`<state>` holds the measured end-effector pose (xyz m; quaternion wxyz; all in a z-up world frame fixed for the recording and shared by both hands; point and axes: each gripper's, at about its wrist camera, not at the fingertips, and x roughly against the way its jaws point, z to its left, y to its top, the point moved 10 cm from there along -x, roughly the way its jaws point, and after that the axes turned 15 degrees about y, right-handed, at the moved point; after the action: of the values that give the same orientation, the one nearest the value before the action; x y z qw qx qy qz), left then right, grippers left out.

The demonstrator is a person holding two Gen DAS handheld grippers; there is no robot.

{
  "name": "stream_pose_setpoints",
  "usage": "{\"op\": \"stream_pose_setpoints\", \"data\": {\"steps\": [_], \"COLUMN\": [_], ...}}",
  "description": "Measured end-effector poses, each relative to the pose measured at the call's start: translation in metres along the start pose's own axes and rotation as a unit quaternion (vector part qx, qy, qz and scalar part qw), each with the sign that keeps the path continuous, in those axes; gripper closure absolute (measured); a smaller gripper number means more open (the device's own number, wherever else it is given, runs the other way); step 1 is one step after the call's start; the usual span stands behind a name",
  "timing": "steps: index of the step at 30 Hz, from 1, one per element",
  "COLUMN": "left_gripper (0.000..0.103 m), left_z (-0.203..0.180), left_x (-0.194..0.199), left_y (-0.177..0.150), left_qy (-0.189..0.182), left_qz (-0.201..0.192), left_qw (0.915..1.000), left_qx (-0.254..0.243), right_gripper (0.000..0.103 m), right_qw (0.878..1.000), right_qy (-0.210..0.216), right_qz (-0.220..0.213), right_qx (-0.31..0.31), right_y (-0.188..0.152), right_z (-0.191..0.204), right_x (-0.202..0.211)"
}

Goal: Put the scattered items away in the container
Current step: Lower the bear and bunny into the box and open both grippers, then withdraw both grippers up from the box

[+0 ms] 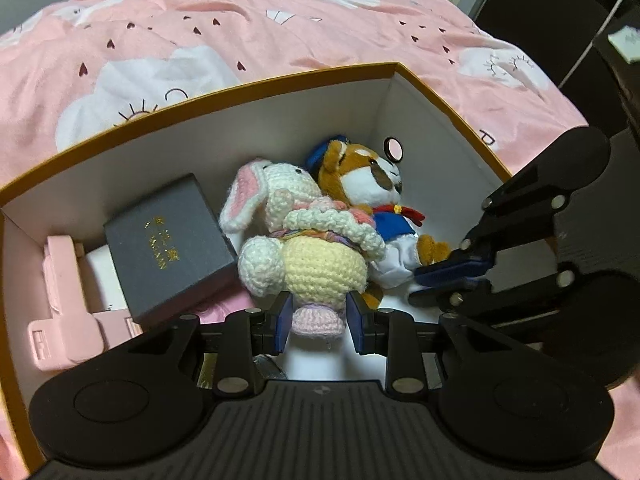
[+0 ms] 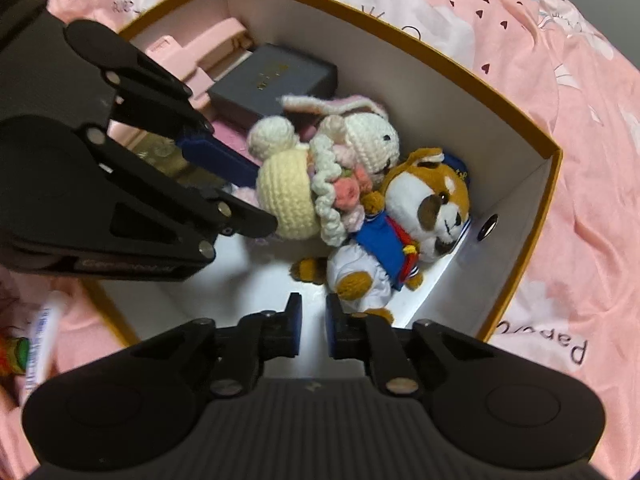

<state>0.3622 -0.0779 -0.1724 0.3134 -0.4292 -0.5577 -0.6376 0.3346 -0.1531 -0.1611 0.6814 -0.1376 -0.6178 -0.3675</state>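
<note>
Left hand-held gripper [image 1: 320, 322] is inside the box [image 1: 256, 80], jaws narrowed around the pink base of the crochet bunny [image 1: 308, 240]; pads sit at either side of it, actual contact can't be confirmed. Right hand-held gripper [image 2: 313, 325] has jaws nearly together, nothing between them, hovering over bare box floor just beside the plush dog [image 2: 404, 232].

Box sits on a bed with a pink quilt [image 1: 280, 20]. Bunny and dog lie side by side, touching, mid-box toward the right-hand wall. Grey case [image 1: 168, 248] with gold lettering lies tilted near the left wall, on top of a pink plastic item [image 1: 64, 312]. Small round metal-rimmed object [image 1: 393, 148] rests against the wall by the dog's head.
</note>
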Motion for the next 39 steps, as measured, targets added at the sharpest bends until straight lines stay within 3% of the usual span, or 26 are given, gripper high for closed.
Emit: {"op": "stream_pose_setpoints", "data": {"steps": [4,9,12,22,34,39], "left_gripper": [0.069,0.064,0.051,0.046,0.046,0.046], "left_z": [0.001,0.003,0.004,0.006,0.014,0.019], "left_x": [-0.002,0.001,0.005,0.048,0.096,0.121], "left_y": [0.0,-0.004,-0.007,-0.009,-0.026,-0.042], "left_qy": [-0.005,-0.002,0.006,0.024,0.046,0.05], "left_qz": [0.003,0.006,0.006,-0.034,-0.056,-0.06], "left_qw": [0.9999,0.9999,0.9998,0.9989,0.9969,0.9964], "left_qx": [0.012,0.015,0.017,0.023,0.029,0.032], "right_gripper": [0.102,0.1,0.088,0.044,0.025,0.025], "right_qw": [1.0,0.999,0.999,0.997,0.988,0.984], "right_qy": [-0.01,-0.001,0.008,-0.002,-0.042,-0.046], "right_qz": [-0.01,-0.02,-0.032,-0.077,-0.129,-0.153], "right_qx": [-0.014,-0.025,-0.034,-0.021,-0.068,-0.076], "right_y": [0.005,0.005,0.005,-0.001,-0.012,-0.016], "right_z": [-0.009,-0.008,-0.003,0.022,0.034,0.045], "right_x": [-0.006,-0.003,0.006,0.036,0.07,0.085]}}
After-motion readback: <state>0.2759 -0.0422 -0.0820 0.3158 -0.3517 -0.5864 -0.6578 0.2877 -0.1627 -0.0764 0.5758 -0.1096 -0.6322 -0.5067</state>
